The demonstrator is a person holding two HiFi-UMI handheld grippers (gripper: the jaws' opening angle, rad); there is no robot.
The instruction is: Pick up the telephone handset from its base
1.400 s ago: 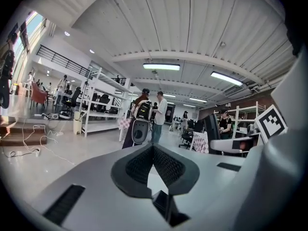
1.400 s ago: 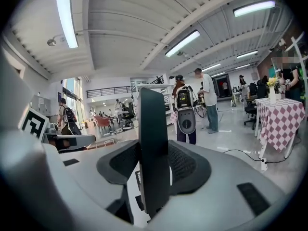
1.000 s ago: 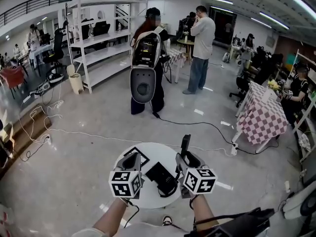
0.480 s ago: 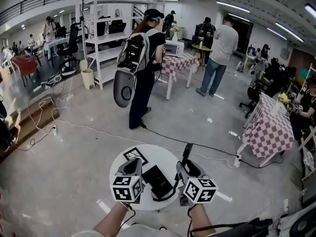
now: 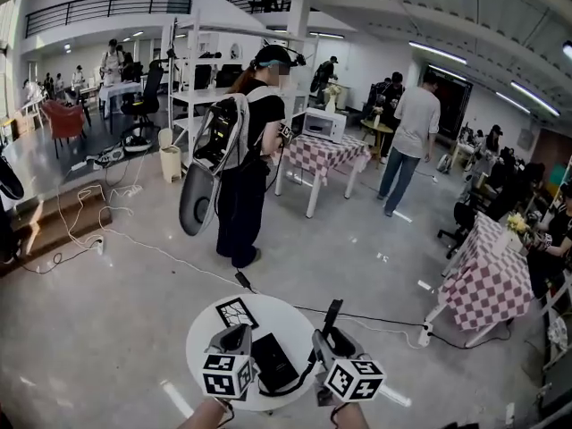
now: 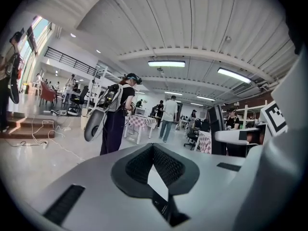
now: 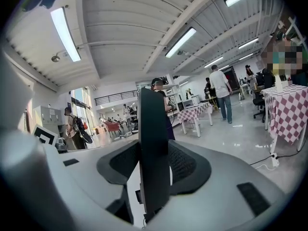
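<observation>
1. Grippers sit nearest, at the near edge of a round white table (image 5: 288, 316): the left gripper (image 5: 239, 332) at 9 o'clock of the telephone base (image 5: 271, 362), the right gripper (image 5: 324, 336) at 3 o'clock.
2. The left gripper's own view shows its dark ribbed pads (image 6: 169, 165) meeting at the tip, jaws together with nothing between them.
3. The right gripper's jaws are clamped on the black handset (image 7: 153, 153), one pad (image 7: 186, 164) on each flat side. The handset stands upright, off the base, and rises past the jaws at about 2 o'clock of the base.
4. The black base lies flat near the middle of the table, between the two grippers.
5. A dark cord (image 5: 302, 378) curves round the near side of the base toward the right gripper.
6. A square black-and-white marker card (image 5: 237, 312) lies on the table at 11 o'clock of the base.
7. Beyond the table, at 12 o'clock, a person wearing a backpack rig (image 5: 243, 172) stands on the glossy floor.
8. Farther off are white shelving (image 5: 192, 79) at 11 o'clock, a checked table (image 5: 326, 155) at 1 o'clock and another checked table (image 5: 490, 280) at 3 o'clock.
</observation>
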